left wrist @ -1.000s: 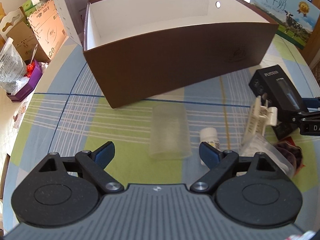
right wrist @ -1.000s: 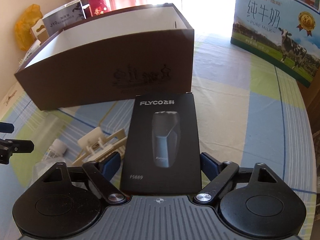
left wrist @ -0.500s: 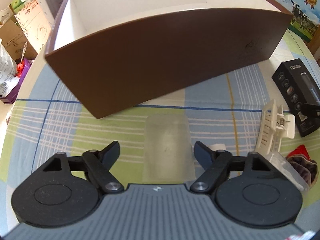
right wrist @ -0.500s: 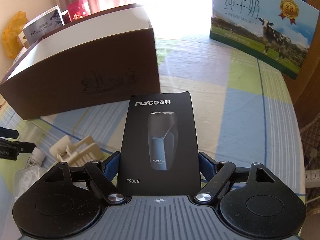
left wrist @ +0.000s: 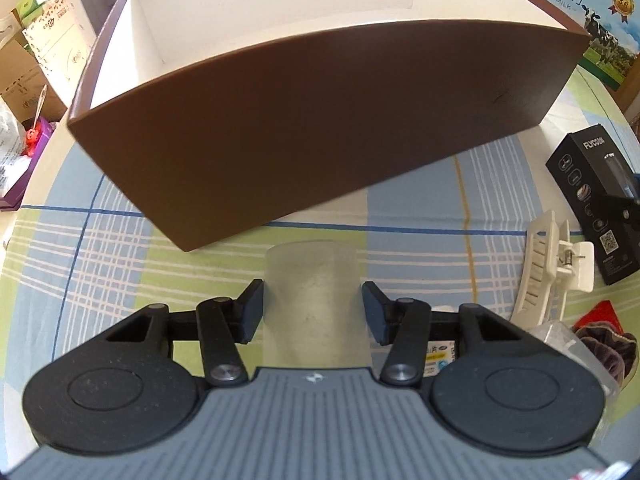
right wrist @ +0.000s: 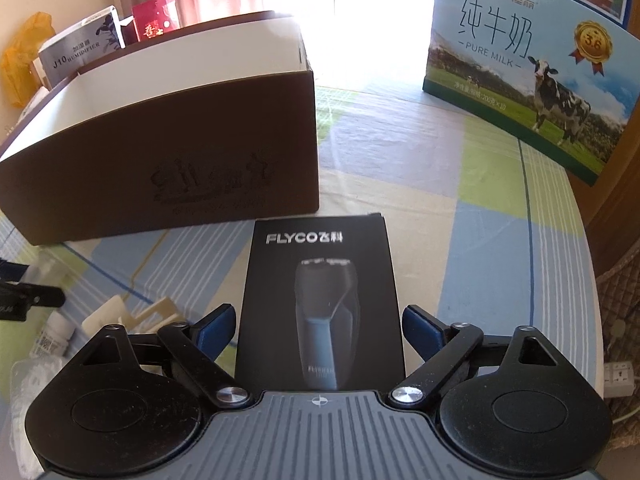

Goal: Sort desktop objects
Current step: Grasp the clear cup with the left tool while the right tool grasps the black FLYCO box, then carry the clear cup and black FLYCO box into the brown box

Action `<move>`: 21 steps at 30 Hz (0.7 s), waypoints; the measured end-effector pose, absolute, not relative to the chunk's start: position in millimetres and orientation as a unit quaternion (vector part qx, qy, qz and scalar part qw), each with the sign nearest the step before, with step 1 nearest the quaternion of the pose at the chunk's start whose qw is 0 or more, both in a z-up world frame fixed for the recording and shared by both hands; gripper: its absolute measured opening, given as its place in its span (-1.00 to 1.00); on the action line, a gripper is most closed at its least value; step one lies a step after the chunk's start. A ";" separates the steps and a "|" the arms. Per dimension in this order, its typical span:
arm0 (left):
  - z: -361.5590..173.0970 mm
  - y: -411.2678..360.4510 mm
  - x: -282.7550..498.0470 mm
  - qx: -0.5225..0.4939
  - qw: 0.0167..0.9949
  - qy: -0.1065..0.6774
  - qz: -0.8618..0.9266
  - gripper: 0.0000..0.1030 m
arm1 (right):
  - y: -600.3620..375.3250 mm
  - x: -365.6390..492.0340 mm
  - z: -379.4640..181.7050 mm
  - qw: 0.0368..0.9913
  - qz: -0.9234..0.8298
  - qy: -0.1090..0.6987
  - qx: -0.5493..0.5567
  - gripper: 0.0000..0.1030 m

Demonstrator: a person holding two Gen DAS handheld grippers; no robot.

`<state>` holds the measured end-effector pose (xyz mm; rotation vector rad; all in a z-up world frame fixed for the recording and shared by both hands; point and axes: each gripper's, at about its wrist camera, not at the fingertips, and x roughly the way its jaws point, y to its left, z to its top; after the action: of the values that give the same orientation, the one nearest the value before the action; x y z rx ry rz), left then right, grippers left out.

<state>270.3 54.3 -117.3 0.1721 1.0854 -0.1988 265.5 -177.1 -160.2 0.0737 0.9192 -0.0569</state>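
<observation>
A frosted translucent cup (left wrist: 314, 300) lies on its side on the checked tablecloth, just in front of the brown open box (left wrist: 320, 120). My left gripper (left wrist: 313, 314) is shut on the cup, a pad pressed against each side. A black FLYCO shaver box (right wrist: 320, 292) lies flat to the right of the brown box (right wrist: 168, 160). My right gripper (right wrist: 318, 322) is shut on it, with the blue pads against its long edges. The left wrist view shows the shaver box (left wrist: 588, 200) at the right edge. The brown box's white inside holds nothing that I can see.
A cream hair clip (left wrist: 548, 264), a small white bottle (right wrist: 54, 332), a clear plastic bag (left wrist: 576, 344) and a dark red packet (left wrist: 604, 332) lie between the grippers. A milk carton (right wrist: 528, 64) stands at the back right. Cartons crowd the far left (left wrist: 52, 40).
My left gripper moved forward over the cup and its fingers closed onto its sides. The right gripper's fingers narrowed onto the shaver box, and its view swung right.
</observation>
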 end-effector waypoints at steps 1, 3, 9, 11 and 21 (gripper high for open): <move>-116.9 54.8 269.5 0.082 0.848 0.515 -0.093 -0.08 | -177.1 267.5 -161.1 0.894 -0.027 0.445 0.035 0.70; -115.1 57.3 267.7 0.081 0.849 0.514 -0.091 -0.08 | -176.4 271.1 -162.7 0.892 -0.028 0.449 0.031 0.69; -103.7 64.7 260.2 0.070 0.854 0.507 -0.091 -0.08 | -172.4 272.8 -164.2 0.888 -0.023 0.460 0.008 0.47; -97.9 66.2 257.0 0.069 0.857 0.503 -0.091 -0.08 | -173.5 269.7 -162.6 0.887 -0.025 0.460 0.012 0.47; -53.8 71.4 239.4 0.052 0.877 0.466 -0.104 -0.08 | -176.2 249.5 -122.6 0.899 -0.005 0.436 0.036 0.47</move>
<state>239.4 71.4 -53.8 0.1094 0.9716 -0.2175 249.5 -176.2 -122.6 0.0741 0.9020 -0.0112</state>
